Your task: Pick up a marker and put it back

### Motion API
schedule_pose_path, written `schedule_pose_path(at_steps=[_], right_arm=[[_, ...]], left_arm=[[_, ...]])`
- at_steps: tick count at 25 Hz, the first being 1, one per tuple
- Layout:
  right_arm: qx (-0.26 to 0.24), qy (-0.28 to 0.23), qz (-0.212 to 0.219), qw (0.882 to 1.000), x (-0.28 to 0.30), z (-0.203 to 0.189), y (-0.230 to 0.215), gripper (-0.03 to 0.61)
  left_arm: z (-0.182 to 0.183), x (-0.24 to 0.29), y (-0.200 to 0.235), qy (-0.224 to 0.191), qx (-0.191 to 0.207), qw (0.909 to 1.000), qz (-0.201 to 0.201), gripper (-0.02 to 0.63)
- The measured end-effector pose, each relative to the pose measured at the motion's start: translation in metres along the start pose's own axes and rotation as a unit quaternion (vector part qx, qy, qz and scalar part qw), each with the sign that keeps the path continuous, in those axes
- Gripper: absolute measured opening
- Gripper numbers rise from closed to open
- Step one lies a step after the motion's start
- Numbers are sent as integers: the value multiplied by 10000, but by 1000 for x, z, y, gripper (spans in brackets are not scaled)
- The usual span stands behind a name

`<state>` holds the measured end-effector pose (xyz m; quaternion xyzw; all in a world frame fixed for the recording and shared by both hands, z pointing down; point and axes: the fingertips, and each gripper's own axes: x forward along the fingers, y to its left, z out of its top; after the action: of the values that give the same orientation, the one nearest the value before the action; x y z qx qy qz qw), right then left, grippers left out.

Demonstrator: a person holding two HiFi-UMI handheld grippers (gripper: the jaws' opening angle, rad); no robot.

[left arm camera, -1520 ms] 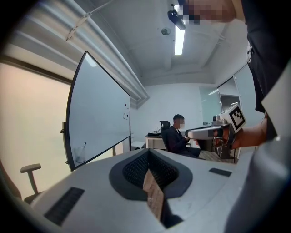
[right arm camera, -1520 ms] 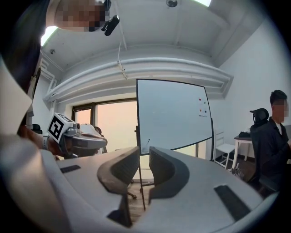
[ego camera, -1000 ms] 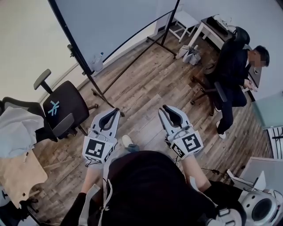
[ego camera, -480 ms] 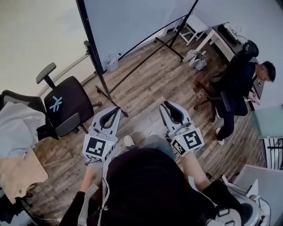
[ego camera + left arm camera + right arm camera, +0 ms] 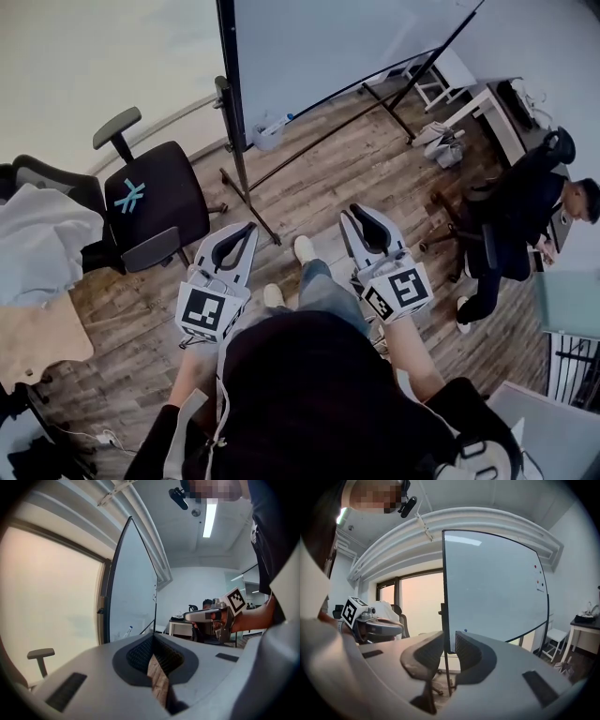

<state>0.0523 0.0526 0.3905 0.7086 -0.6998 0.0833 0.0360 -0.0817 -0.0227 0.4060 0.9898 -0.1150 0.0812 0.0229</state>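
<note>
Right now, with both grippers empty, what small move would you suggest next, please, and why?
Probably step closer to the whiteboard: the left gripper and right gripper hold nothing, and the only marker-like thing, a small blue-tipped item by its lower edge, lies well ahead of both.

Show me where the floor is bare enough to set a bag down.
Bare wood floor lies between the whiteboard stand's legs and the seated person. It is crowded at the left, around the black office chair, and by the shoes near the desk.
</note>
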Motion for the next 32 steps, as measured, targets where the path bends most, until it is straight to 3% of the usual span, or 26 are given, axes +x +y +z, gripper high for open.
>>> schedule_pose_path(at_steps=[19,32], right_arm=[[-58,337,1144,9929,125,-11,-61,69],[-49,508,1764,9830,185,-30,-83,70]], left_arm=[[2,72,59,309,-208,9950,924,8],[5,93,84,547,-250,9864,1530,8]])
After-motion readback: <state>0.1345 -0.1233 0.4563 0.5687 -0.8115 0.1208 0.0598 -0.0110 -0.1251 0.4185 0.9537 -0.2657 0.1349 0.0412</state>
